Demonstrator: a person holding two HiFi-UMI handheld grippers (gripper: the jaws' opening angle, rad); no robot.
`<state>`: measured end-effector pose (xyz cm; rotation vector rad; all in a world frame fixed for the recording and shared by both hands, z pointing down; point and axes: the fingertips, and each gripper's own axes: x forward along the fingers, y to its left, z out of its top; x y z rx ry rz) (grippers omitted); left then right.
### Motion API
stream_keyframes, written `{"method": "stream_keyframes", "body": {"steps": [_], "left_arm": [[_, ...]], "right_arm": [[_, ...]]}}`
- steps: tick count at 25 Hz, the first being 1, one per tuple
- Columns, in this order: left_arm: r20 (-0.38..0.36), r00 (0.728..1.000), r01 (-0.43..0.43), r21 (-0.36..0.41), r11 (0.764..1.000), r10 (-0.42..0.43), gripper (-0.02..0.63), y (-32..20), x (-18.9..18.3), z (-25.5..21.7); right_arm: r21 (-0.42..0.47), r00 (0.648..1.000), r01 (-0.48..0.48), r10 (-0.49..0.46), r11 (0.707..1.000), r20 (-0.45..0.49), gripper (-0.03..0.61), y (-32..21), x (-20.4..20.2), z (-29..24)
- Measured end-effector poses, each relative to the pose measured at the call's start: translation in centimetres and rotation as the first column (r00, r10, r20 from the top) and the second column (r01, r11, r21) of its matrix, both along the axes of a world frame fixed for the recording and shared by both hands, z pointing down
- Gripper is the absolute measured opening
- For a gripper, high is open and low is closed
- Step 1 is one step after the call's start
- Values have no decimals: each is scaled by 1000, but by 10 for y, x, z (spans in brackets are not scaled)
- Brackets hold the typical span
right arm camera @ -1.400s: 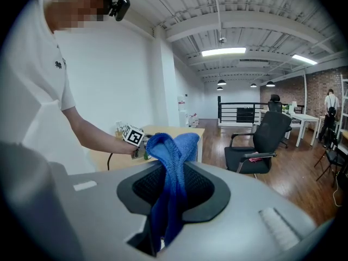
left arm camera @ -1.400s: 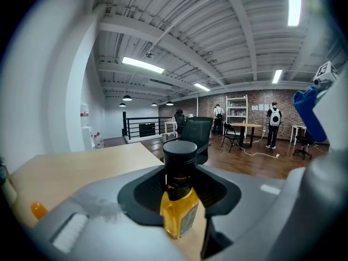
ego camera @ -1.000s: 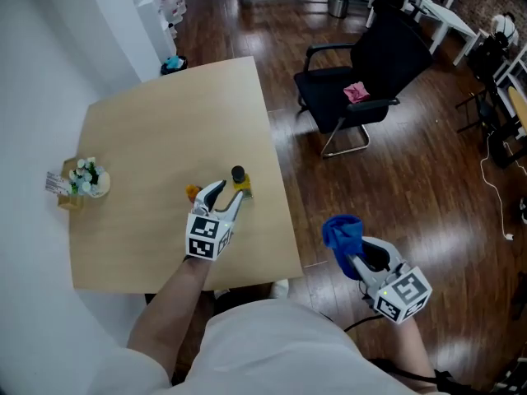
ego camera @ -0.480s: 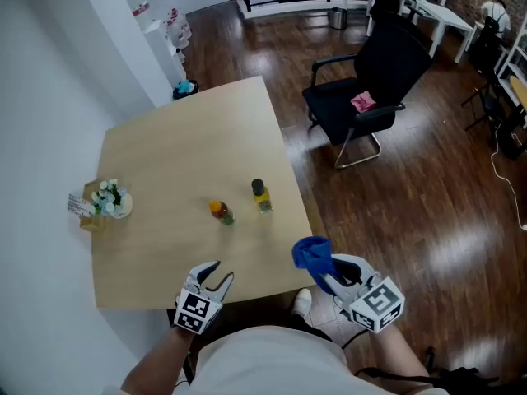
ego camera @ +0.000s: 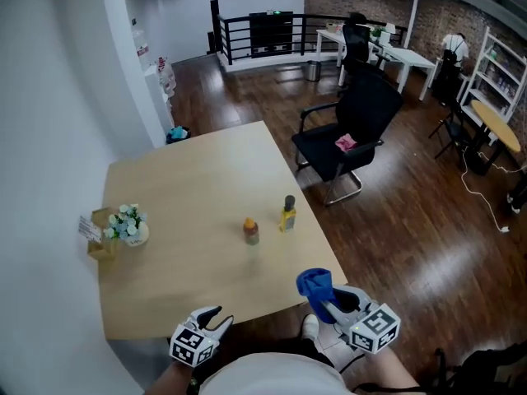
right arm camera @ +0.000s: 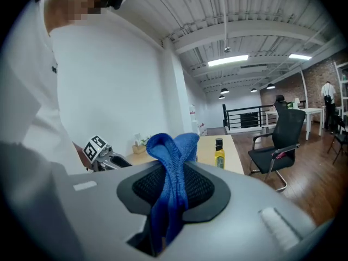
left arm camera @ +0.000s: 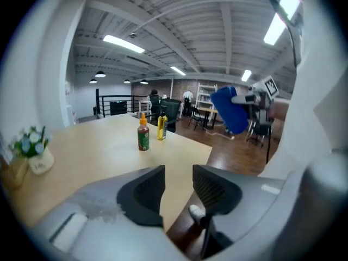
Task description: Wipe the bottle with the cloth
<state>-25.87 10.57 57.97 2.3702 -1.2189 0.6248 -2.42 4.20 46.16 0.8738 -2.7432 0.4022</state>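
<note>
The cloth is clamped in the right gripper's jaws. The left gripper's jaws, just closing, are narrowly apart and empty. The orange-capped bottle and yellow bottle are stood mid-surface, well apart from both grippers. Wiping is judged not begun: a bottle must first be reached and steadied.

Both units share one build: pale grey moulded shells, with black ribbed pads set in the fingers. We log a white cube with black square markers on the left gripper, and a matching marker cube on the right gripper. We note that the wearer's shirt is white.
</note>
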Motion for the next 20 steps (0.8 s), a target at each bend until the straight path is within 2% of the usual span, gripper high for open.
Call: {"method": "stream_keyframes", "body": {"steps": [1, 3, 7, 10, 16, 20], "left_arm": [[-63, 998, 27, -10, 1000, -28, 169, 10, -15, -6], [-125, 990, 71, -1, 997, -71, 169, 30, -46, -19], [-160, 982, 109, 46, 993, -101, 169, 68, -98, -40], [-164, 980, 129, 73, 989, -116, 169, 88, -123, -51], [-184, 975, 147, 120, 982, -124, 162, 104, -136, -68], [-193, 979, 93, 153, 984, -62, 161, 103, -118, -78]], "right_arm": [[-11, 1000, -15, 15, 1000, 9, 92, 14, -8, -1], [-27, 999, -40, 40, 999, 8, 92, 44, -21, -2], [-32, 997, -80, 79, 996, -10, 92, 93, -41, -3], [-24, 996, -83, 82, 996, -19, 93, 120, -54, -9], [11, 996, -82, 83, 997, -34, 94, 156, -59, -28], [26, 993, -108, 108, 994, -38, 94, 171, -55, -30]]}}
